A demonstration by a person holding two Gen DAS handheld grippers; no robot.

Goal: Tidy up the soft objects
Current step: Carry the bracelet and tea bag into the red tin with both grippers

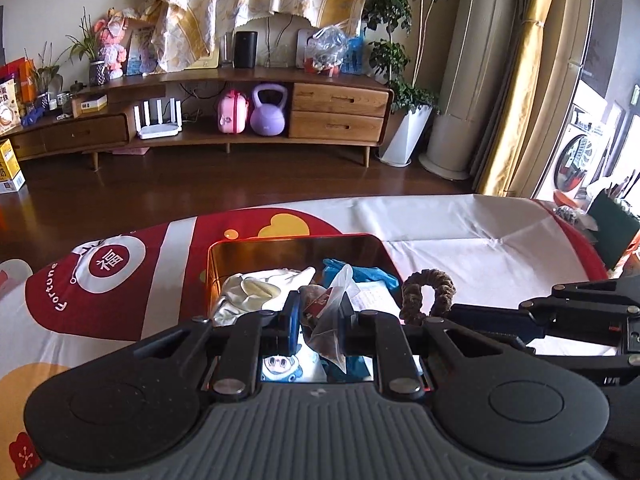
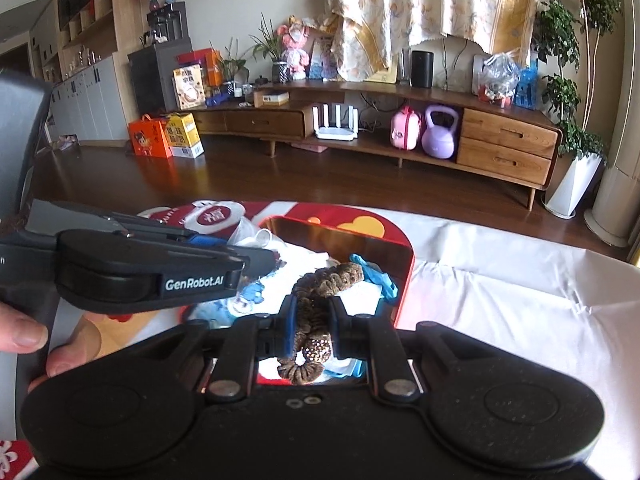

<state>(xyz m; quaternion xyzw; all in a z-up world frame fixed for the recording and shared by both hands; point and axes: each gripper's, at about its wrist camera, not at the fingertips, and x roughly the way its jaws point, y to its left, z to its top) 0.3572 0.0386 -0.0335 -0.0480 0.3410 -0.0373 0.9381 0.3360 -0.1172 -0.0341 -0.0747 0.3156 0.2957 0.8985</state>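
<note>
Both grippers are hanging over the tin (image 1: 216, 264) near the cloth's (image 1: 460, 232) far edge, the left gripper (image 1: 319, 322) clamping a clear bag (image 1: 334, 312) and the right gripper (image 2: 311, 322) pinching a brown scrunchie (image 2: 316, 304), apparently poised to drop them inside with the gloves (image 1: 256, 290).

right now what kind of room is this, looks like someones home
Most likely a home living room: a long wooden media console with a wifi router on its shelf, a potted plant, and curtains by the window.
</note>
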